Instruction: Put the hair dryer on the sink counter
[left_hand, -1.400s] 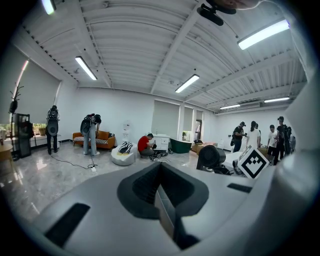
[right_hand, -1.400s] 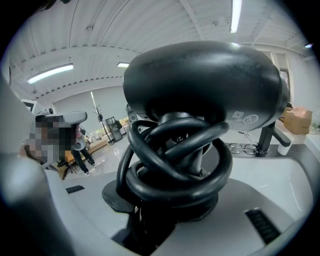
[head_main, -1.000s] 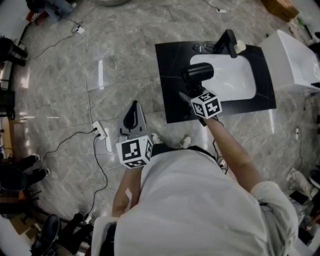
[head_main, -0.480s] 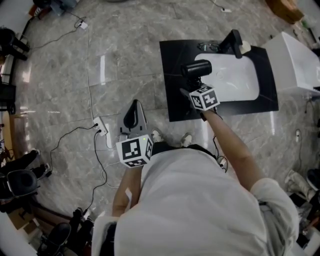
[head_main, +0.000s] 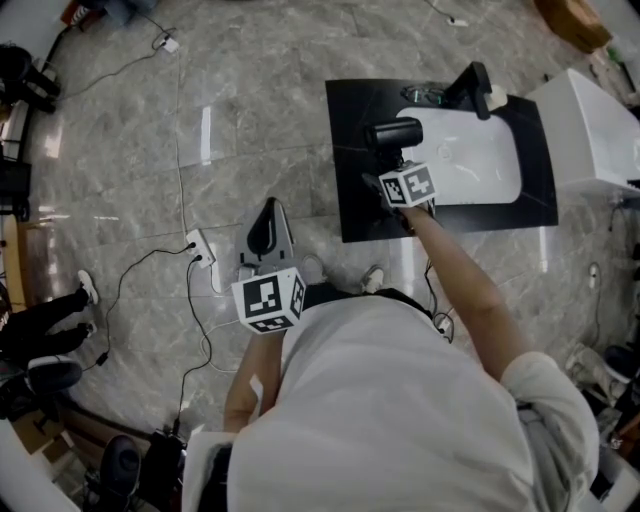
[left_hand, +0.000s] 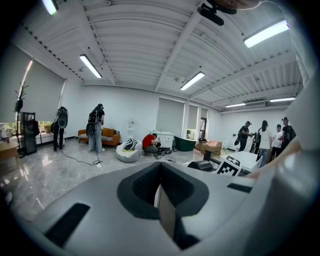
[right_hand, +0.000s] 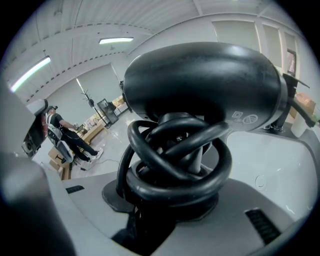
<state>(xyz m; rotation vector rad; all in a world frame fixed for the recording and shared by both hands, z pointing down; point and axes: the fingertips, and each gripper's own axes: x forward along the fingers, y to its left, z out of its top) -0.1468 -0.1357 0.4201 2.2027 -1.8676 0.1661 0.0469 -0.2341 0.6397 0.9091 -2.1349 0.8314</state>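
A black hair dryer with its cord coiled round the handle hangs over the left part of the black sink counter, beside the white basin. My right gripper is shut on the dryer's handle; in the right gripper view the dryer's round body fills the frame above the jaws. Whether the dryer touches the counter I cannot tell. My left gripper stays near my body over the floor, its jaws together with nothing between them.
A black faucet stands at the basin's far edge. A white fixture sits right of the counter. A power strip and cables lie on the grey marble floor to the left. People stand in the room beyond.
My right gripper has sunk toward the counter with the hair dryer and tilted a little more downward. The left gripper has kept still.
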